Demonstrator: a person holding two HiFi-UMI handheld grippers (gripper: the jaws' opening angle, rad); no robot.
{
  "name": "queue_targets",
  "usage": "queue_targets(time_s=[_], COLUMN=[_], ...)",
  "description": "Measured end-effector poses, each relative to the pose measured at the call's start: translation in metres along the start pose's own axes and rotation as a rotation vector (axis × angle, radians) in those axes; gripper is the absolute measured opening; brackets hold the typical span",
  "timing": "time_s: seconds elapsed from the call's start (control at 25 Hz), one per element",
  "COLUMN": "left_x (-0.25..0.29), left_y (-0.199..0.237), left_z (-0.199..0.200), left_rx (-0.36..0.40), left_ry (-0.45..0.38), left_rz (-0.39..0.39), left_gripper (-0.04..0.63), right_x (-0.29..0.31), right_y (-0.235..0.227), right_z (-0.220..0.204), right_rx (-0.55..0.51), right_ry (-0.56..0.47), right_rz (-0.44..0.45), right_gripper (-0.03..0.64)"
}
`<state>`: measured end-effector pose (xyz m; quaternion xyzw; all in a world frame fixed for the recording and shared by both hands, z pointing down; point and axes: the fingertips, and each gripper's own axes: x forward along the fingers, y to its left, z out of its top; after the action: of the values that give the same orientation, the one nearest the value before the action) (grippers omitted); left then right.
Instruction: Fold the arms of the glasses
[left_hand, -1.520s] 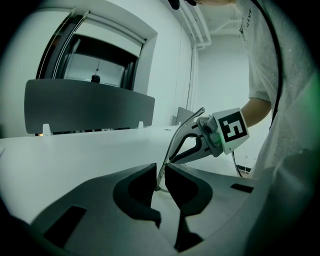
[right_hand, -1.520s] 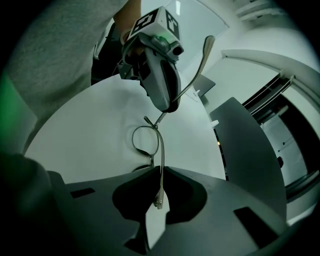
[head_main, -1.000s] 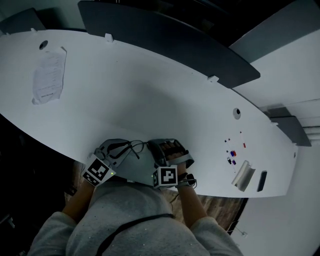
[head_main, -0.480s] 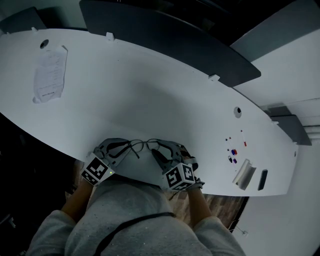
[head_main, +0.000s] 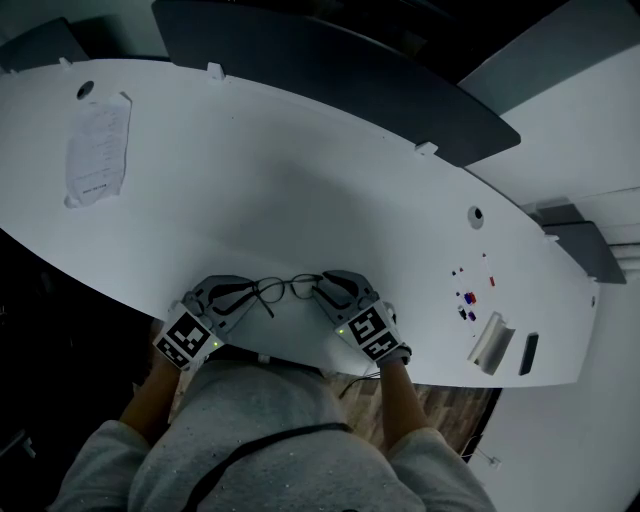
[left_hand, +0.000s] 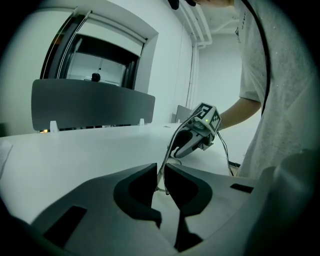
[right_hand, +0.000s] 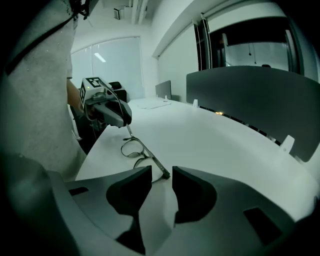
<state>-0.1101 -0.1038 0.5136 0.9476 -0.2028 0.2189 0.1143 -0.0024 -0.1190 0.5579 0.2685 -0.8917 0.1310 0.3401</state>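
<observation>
Wire-thin glasses, judged light, springy and fragile at the hinges. Left gripper clamps one end. Right gripper has just been opening; the other end lies between its jaws, unpressed. Best held by the arms.

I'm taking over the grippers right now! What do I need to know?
Left gripper: shut on one arm of the glasses.
Right gripper: open, jaws just opened; the glasses' other end lies at the gap, unpinched.
Glasses lie on the table, near its front edge.
Done: unclear; the arm by the right gripper may be folded.
Left: fold the arm in the left gripper.
</observation>
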Motion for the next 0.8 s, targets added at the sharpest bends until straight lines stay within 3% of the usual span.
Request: queue_targets(time_s=[0.12,0.24,0.56,0.68,0.8], left_x=[0.000,0.001,0.010,0.015,0.022], left_y=[0.001,0.003,0.002,0.000,-0.001], left_z=[0.001,0.001,-0.001,-0.004,-0.007], left_rx=[-0.001,0.009,0.049,0.103,0.203], left_ry=[0.000,0.014,0.066,0.123,0.208], left_rz=[0.007,0.024,0.028,0.037,0.062], left_gripper=[0.053,0.048,0.048,0.046,0.040], right_x=[0.003,0.002,-0.001,-0.003,-0.004], right_y=[0.001,0.004,0.007,0.008,0.010], right_z=[-0.001,0.001,0.000,-0.002,-0.001], right_rx=[-0.069,-0.137,-0.181,-0.182,-0.195], right_ry=[0.024,0.026,0.015,0.003,-0.004], right_rz=[0.010,0.005,-0.025,-0.030,-0.036], right_gripper=[0.072,0.063,0.058,0.058,0.057])
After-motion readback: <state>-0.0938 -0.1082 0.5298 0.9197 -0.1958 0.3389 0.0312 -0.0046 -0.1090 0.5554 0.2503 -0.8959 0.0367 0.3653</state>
